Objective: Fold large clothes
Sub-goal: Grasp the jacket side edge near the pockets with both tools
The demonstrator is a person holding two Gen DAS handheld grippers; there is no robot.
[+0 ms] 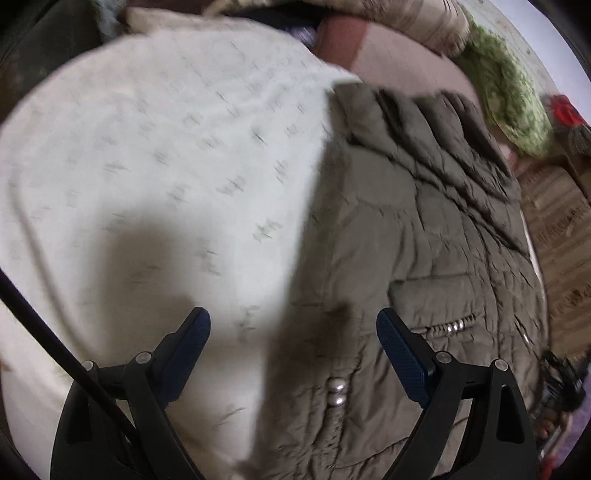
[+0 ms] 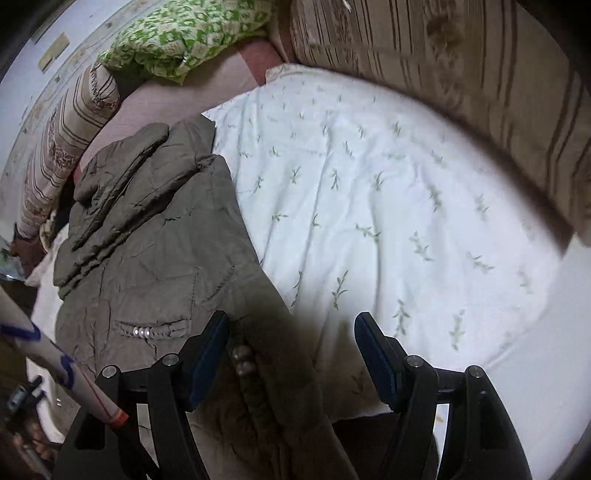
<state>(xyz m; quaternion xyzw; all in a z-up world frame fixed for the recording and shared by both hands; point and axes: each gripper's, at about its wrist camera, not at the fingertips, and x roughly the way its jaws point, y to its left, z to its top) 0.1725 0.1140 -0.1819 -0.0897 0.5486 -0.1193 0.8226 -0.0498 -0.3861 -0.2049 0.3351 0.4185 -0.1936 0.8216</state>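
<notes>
An olive-grey quilted jacket (image 1: 417, 258) lies on a white leaf-patterned sheet (image 1: 155, 166). It has metal snaps and a zip pocket. My left gripper (image 1: 293, 328) is open and empty above the jacket's left edge. In the right wrist view the same jacket (image 2: 155, 240) lies left of centre on the sheet (image 2: 388, 203). My right gripper (image 2: 291, 332) is open and empty just above the jacket's lower right edge, near two snaps.
A green patterned pillow (image 2: 184, 33) and a striped bolster (image 2: 66, 147) lie at the bed's far end. A striped cushion (image 2: 461, 66) borders the sheet on the right. A rolled paper tube (image 2: 55, 362) crosses the lower left.
</notes>
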